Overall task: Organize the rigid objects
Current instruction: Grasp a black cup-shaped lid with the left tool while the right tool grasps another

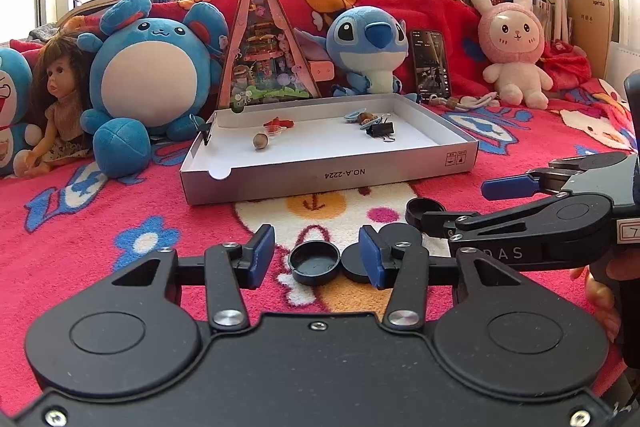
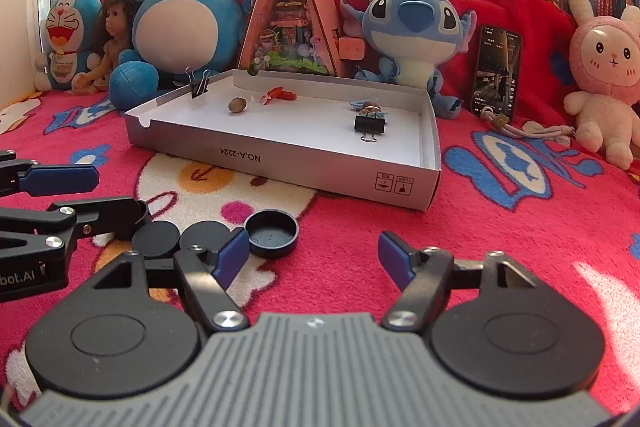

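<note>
Sorting is partly done: shallow white cardboard box [image 2: 430, 131] on the bed holds clips and a nut, black round plastic caps [image 1: 314, 262] wait outside between the half-open left hand-held gripper [image 1: 316, 258]; right hand-held gripper [image 2: 314, 255] gapes empty.

Low, close wrist views; both face the box [image 1: 328, 183].

my left gripper [image 1: 316, 257] points slightly downward, jaws partly apart, pads pressing nothing. my right gripper [image 2: 314, 259] sits beside it, tilted likewise, jaws wide apart and empty.
</note>
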A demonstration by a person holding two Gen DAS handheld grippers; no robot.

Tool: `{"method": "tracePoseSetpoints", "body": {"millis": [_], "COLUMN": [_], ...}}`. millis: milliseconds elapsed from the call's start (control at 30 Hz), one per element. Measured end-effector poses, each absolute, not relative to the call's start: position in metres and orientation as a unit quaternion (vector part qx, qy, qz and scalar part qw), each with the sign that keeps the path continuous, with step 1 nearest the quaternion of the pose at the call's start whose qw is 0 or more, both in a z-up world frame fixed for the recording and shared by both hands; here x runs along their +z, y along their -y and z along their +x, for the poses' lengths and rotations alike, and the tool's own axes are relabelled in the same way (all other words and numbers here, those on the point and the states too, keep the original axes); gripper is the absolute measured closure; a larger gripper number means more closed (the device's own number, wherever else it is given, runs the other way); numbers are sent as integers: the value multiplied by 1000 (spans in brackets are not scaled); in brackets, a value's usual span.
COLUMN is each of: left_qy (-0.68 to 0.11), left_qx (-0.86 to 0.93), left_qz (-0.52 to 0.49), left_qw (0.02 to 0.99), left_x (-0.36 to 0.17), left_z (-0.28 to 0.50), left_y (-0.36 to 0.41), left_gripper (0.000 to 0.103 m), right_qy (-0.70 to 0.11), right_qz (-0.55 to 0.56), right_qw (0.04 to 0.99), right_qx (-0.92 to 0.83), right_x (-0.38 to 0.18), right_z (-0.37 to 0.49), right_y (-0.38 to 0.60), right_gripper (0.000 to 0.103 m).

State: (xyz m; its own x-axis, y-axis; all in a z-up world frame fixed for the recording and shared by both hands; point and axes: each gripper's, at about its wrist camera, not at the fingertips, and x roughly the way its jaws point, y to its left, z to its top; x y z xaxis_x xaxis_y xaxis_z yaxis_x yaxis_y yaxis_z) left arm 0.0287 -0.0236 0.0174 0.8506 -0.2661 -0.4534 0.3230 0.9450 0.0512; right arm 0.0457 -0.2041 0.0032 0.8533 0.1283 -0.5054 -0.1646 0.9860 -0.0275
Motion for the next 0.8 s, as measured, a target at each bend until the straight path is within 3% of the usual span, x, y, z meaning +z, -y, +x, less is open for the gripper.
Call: {"method": "tracePoseSetpoints", "body": {"millis": [233, 800], "left_qy": [-256, -272], "left_qx": [-145, -140], "left_qz": [64, 50], "left_qw": [953, 951], "left_x": [8, 0], "left_z": [30, 49], "left_y": [19, 23], "left_gripper": [67, 74], "right_qy": [-266, -276], "right_qz": [-42, -56], "right_qw": [960, 957], "right_qx": [74, 76], "right_x": [2, 2], "right_z": [48, 54], "right_y": [202, 194], "right_gripper": [22, 22]}}
